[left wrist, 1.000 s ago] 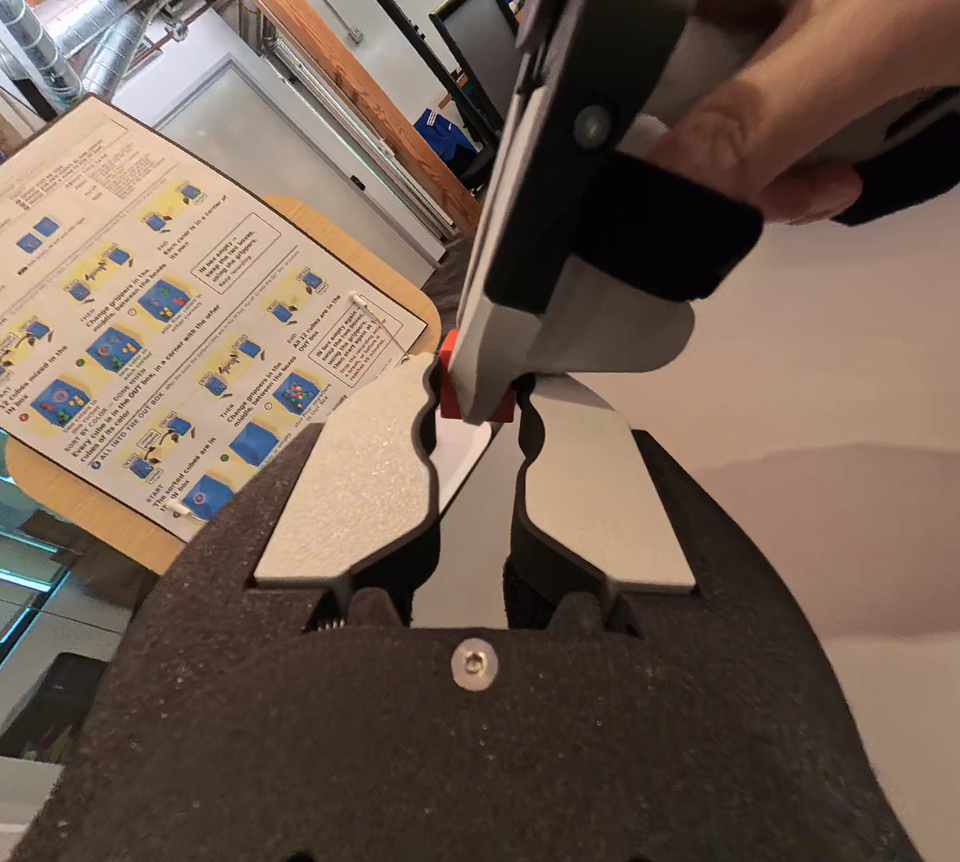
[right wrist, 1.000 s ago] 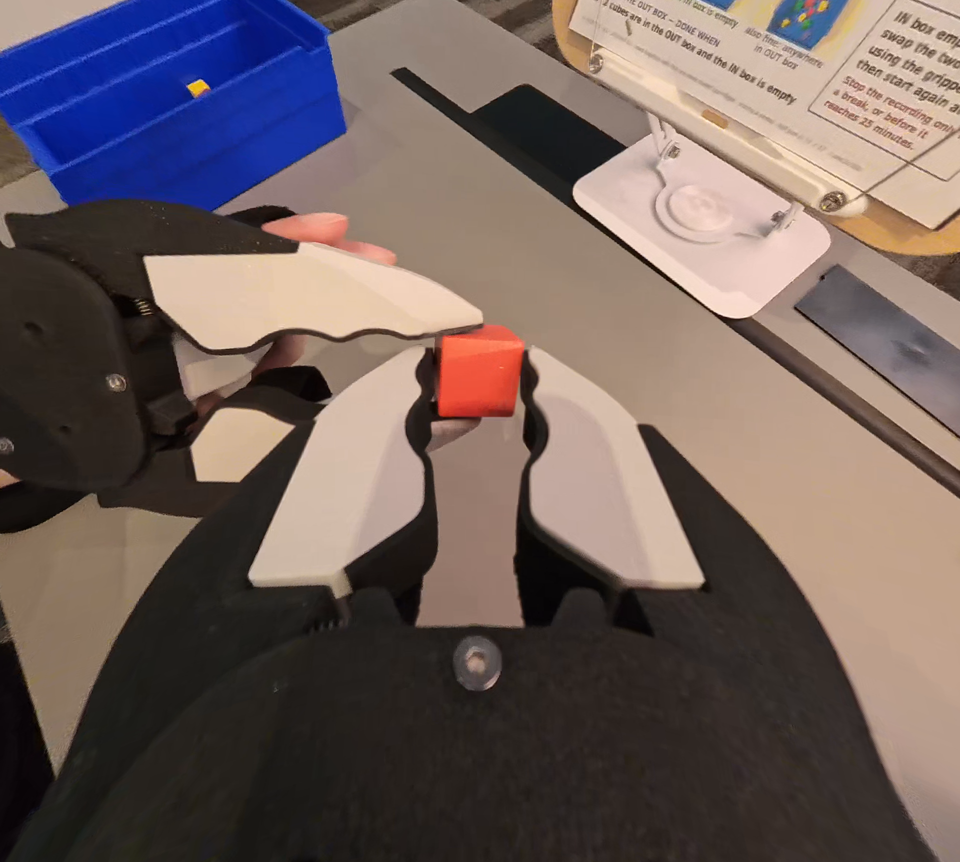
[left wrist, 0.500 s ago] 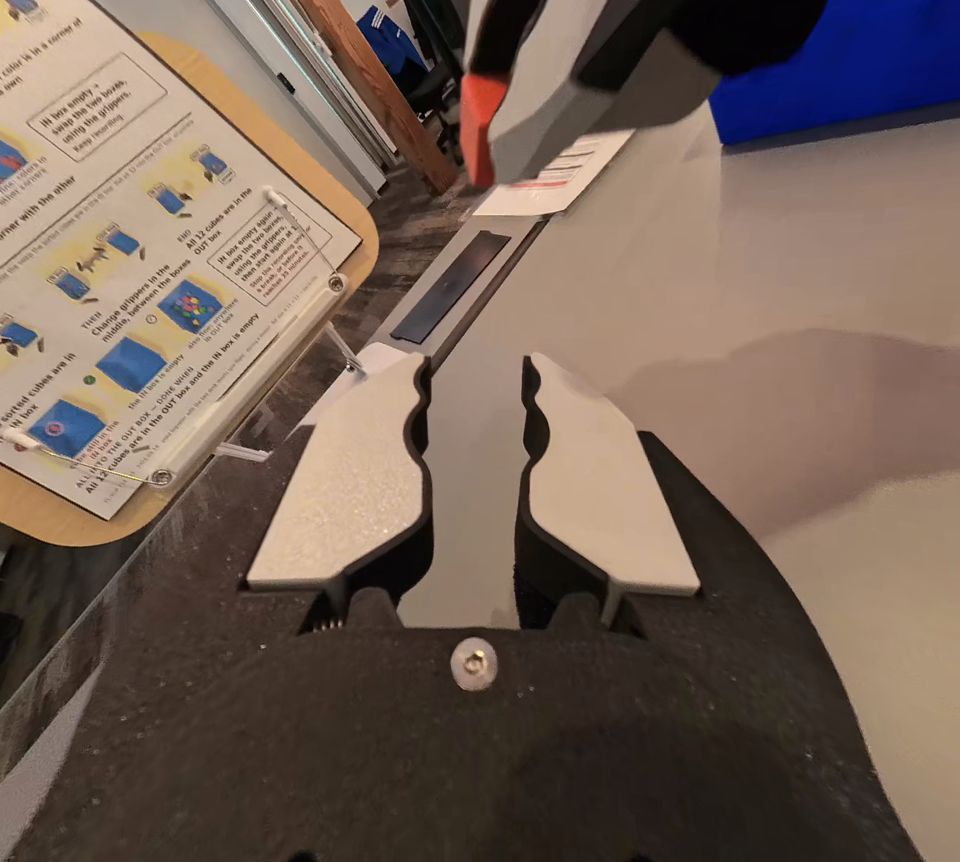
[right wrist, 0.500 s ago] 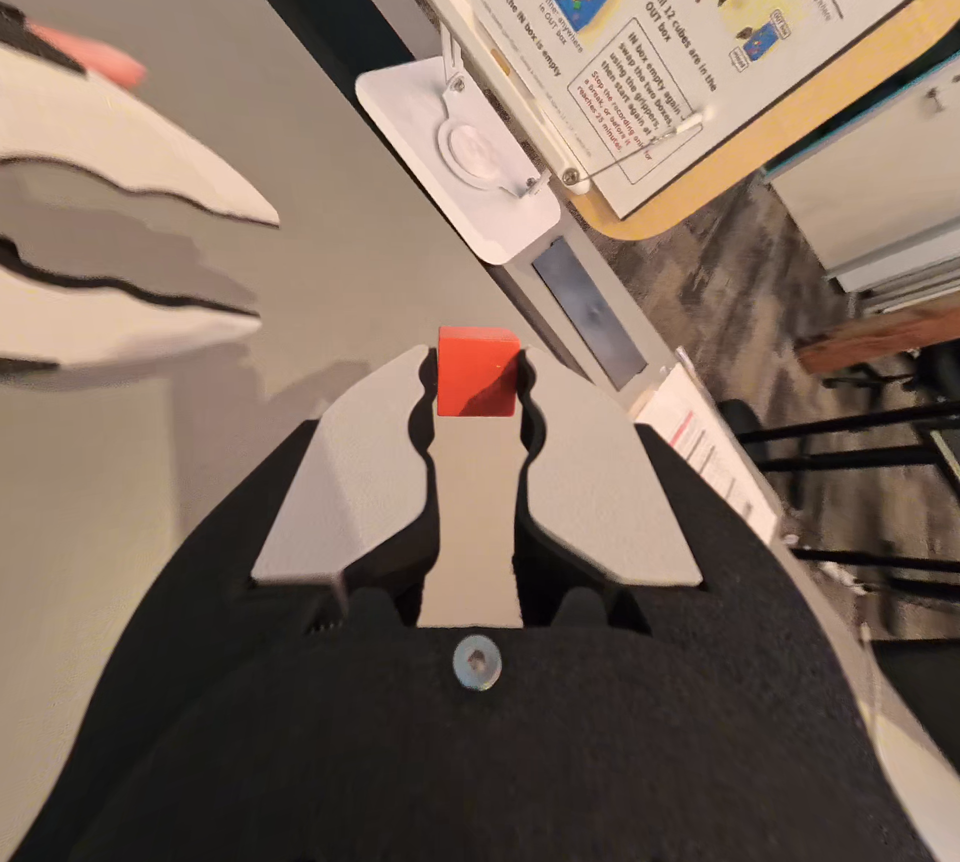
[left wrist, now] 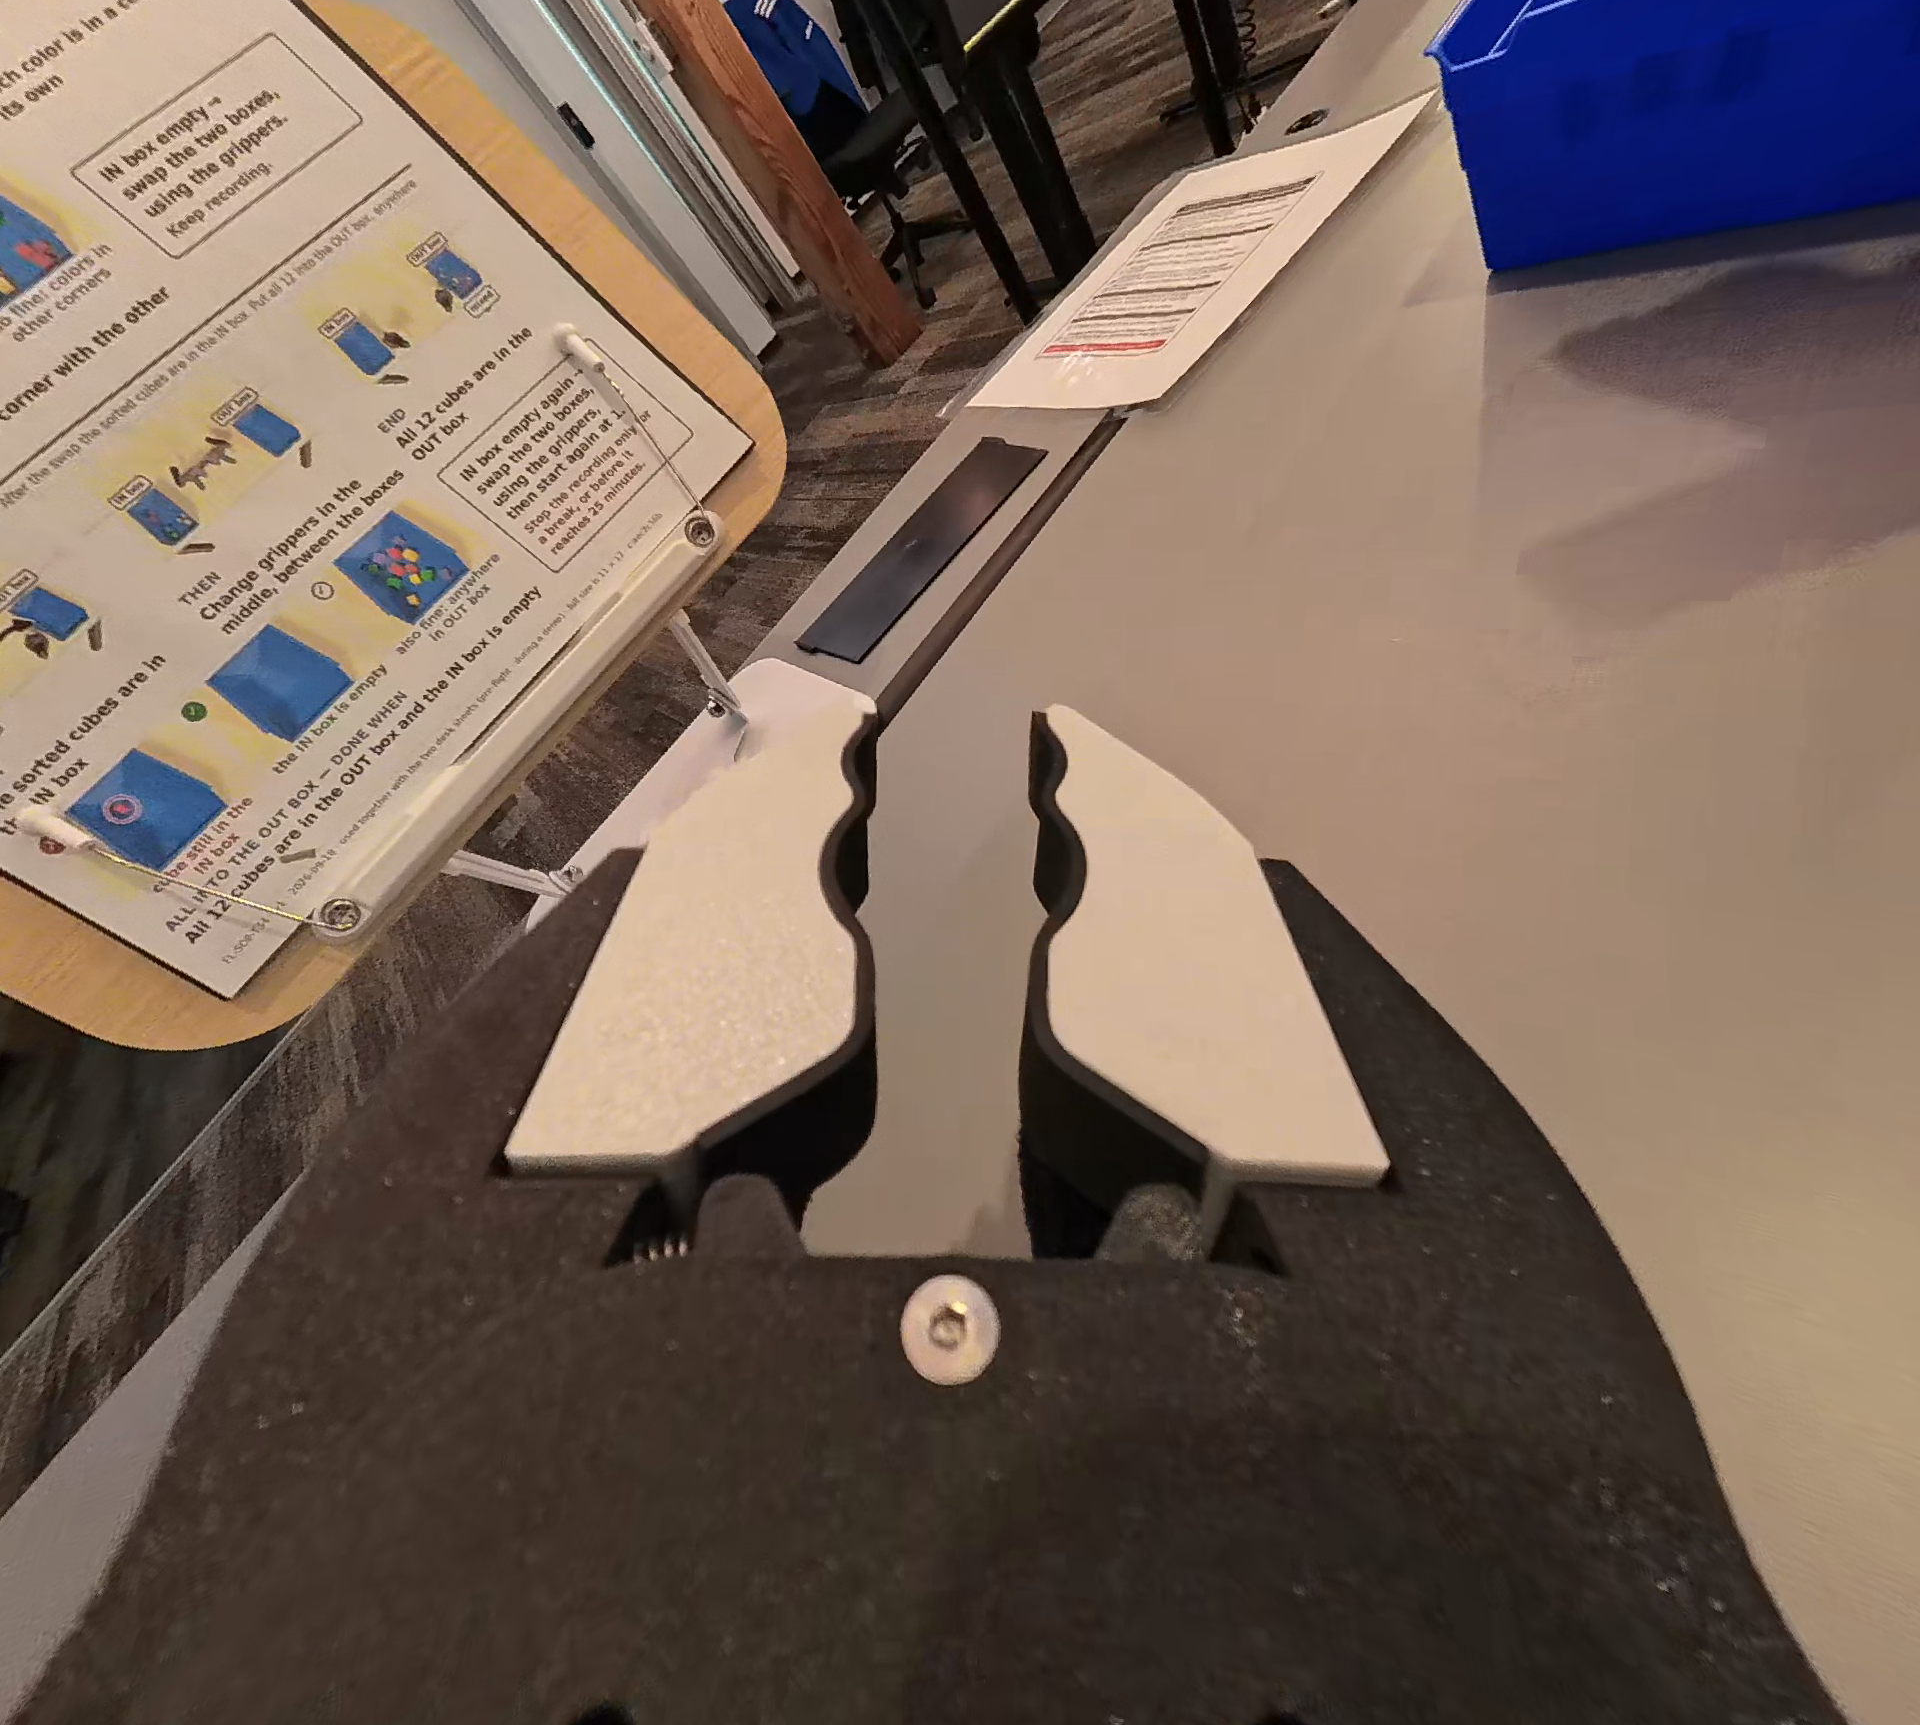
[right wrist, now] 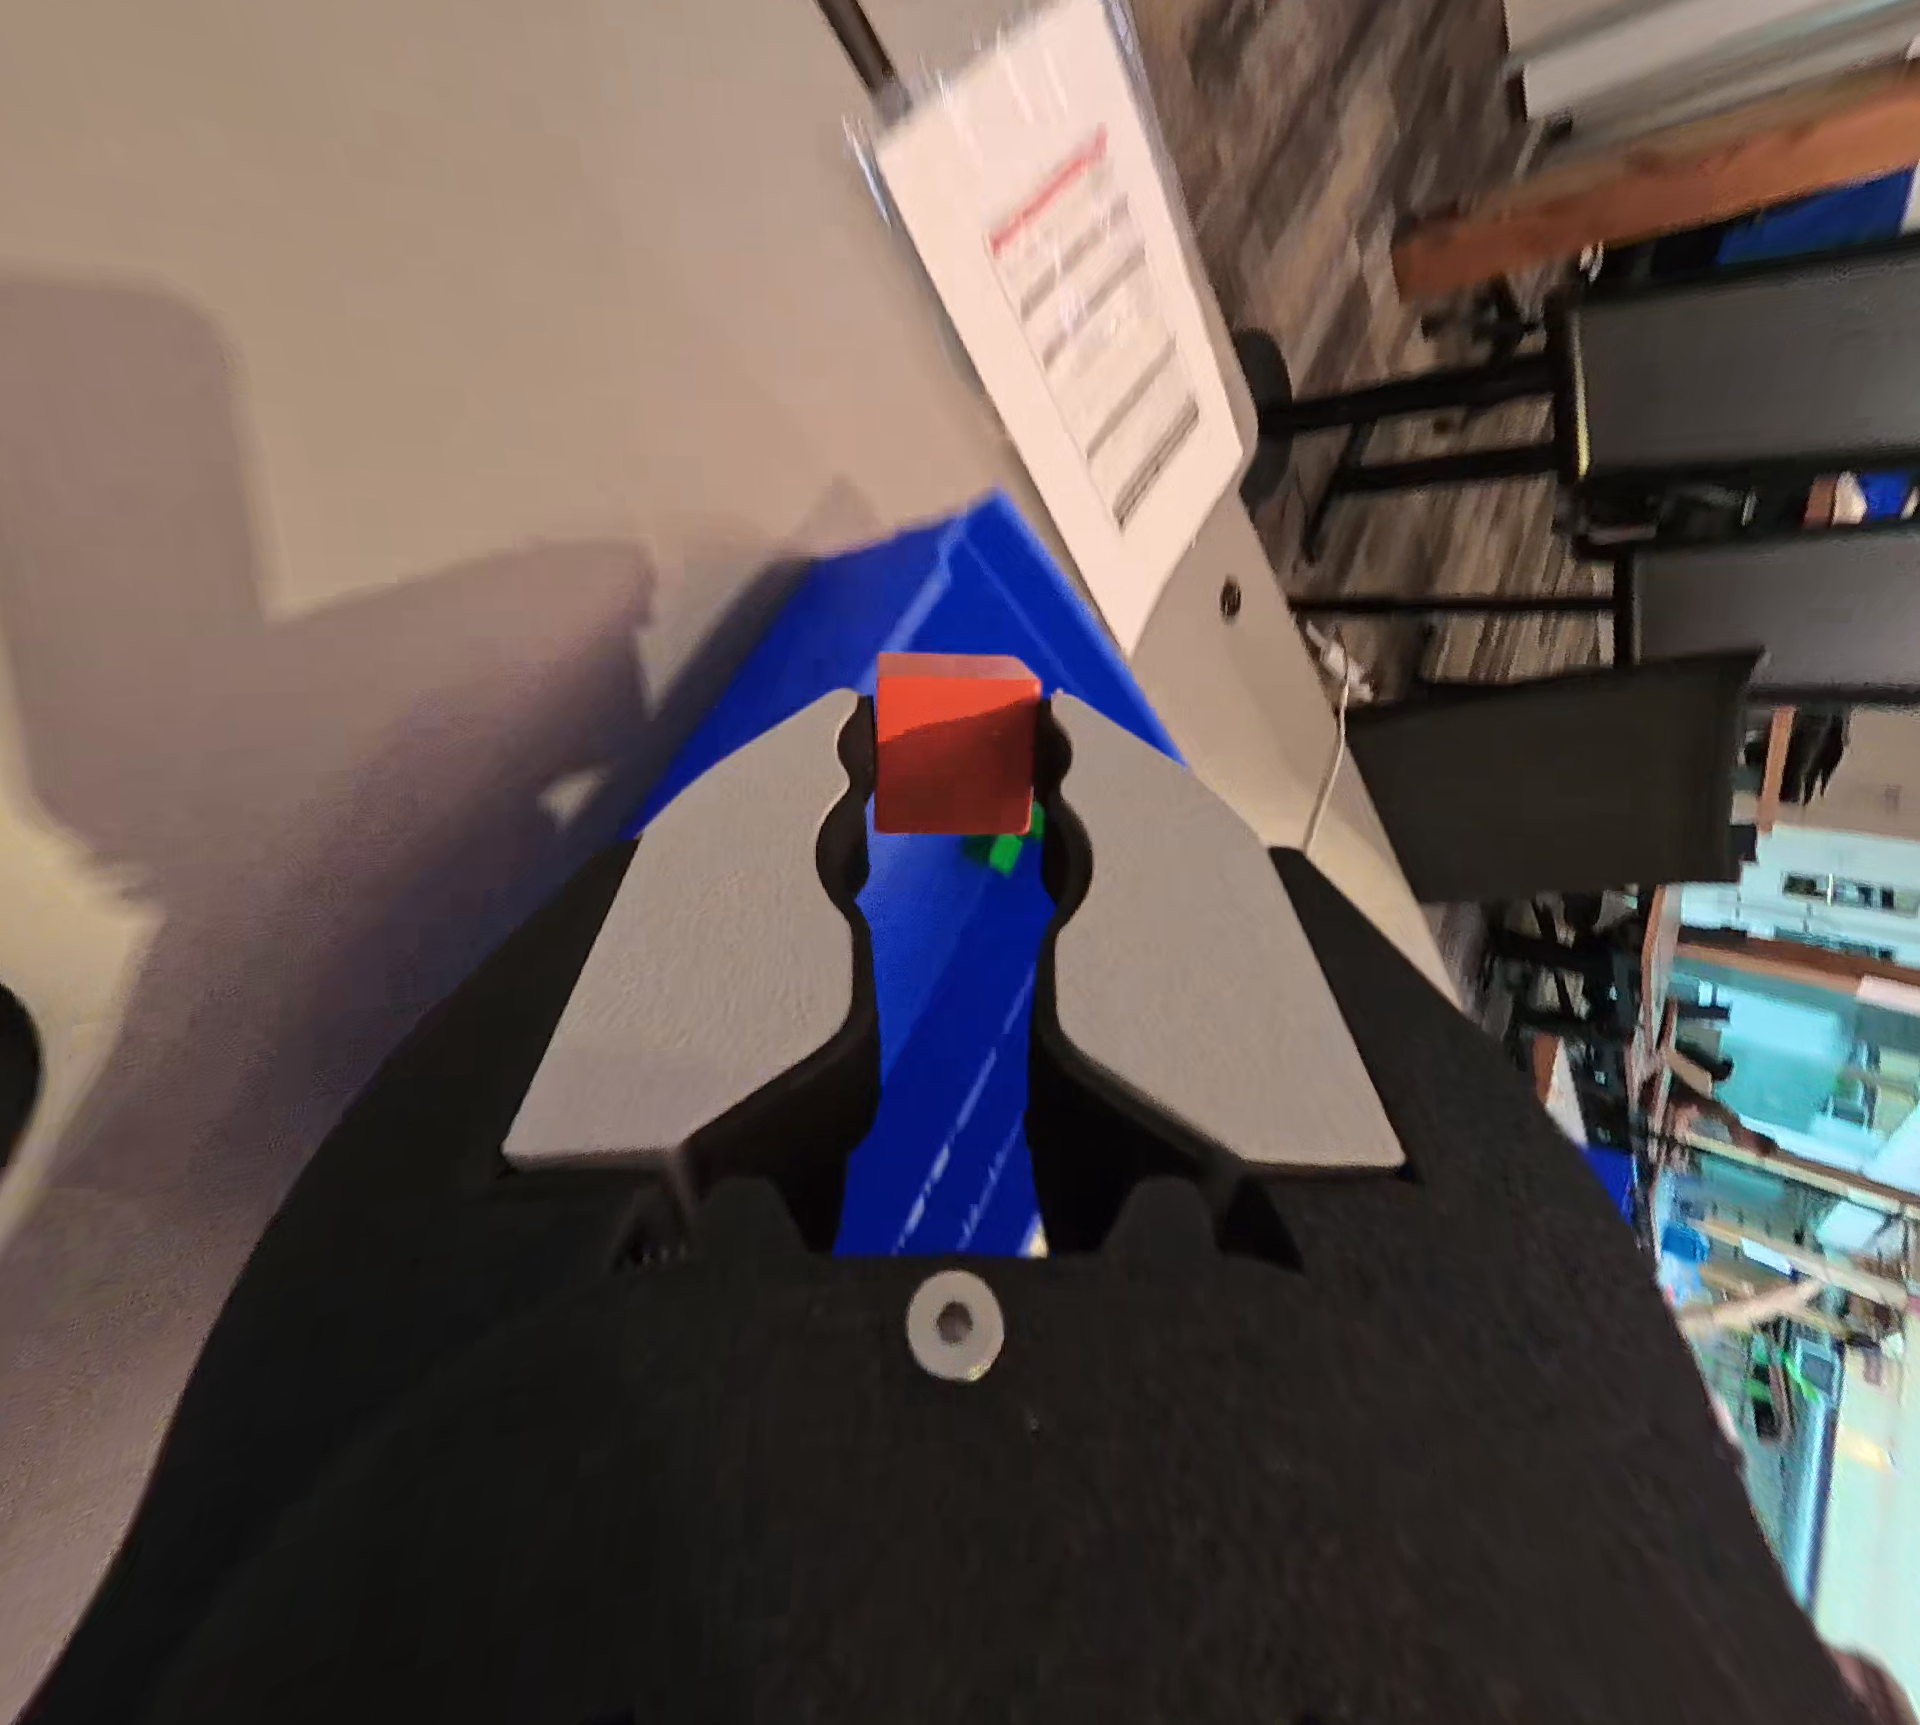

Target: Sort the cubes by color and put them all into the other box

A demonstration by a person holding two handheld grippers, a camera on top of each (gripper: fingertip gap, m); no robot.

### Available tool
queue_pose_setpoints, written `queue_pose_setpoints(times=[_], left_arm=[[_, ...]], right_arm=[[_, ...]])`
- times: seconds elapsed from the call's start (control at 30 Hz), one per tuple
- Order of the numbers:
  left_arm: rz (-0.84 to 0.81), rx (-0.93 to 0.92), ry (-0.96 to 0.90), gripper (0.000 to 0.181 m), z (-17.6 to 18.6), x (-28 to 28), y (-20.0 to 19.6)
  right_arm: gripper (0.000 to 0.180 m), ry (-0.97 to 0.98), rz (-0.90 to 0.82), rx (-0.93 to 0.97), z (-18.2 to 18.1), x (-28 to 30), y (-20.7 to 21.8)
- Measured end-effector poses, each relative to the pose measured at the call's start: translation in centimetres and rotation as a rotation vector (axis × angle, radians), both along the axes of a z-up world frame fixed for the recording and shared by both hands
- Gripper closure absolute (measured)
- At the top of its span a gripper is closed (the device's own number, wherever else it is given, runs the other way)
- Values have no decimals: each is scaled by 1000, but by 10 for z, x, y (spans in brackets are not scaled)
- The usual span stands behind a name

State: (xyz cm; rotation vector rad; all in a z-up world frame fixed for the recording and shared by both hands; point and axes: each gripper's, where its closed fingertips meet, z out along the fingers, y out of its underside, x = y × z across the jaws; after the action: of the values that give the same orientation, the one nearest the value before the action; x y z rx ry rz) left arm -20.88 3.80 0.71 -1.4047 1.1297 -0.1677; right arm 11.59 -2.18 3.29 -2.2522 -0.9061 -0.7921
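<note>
My right gripper (right wrist: 954, 745) is shut on a red cube (right wrist: 954, 745) held at its fingertips, above a blue box (right wrist: 935, 1031). Green cubes (right wrist: 1003, 849) lie inside that box just past the red cube. The right wrist view is blurred. My left gripper (left wrist: 951, 766) is open and empty, low over the grey table (left wrist: 1455, 636). The same blue box (left wrist: 1704, 75) stands at the far right in the left wrist view; its inside is hidden there.
An instruction board (left wrist: 260, 480) on a white stand (left wrist: 727, 740) stands at the table's back edge, left of my left gripper. A laminated sheet (left wrist: 1195, 273) lies near the blue box; it also shows in the right wrist view (right wrist: 1081, 304). Chairs and desks stand beyond the table.
My right gripper has swung away with the red cube from beside the left gripper to over the blue box. My left gripper has let the cube go, turned downward, and stays open.
</note>
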Motion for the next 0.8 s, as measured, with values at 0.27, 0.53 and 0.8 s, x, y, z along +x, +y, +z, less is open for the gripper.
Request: queue_pose_setpoints(times=[0.27,0.53,0.8], left_arm=[[10,-18,28,154,-13,0,3],[8,-26,70,155,-26,4,3],[9,-26,91,156,-30,4,2]], right_arm=[[151,9,-159,-209,-36,120,-63],[151,144,-277,-434,-103,176,-109],[151,220,-327,-593,-155,185,-135]])
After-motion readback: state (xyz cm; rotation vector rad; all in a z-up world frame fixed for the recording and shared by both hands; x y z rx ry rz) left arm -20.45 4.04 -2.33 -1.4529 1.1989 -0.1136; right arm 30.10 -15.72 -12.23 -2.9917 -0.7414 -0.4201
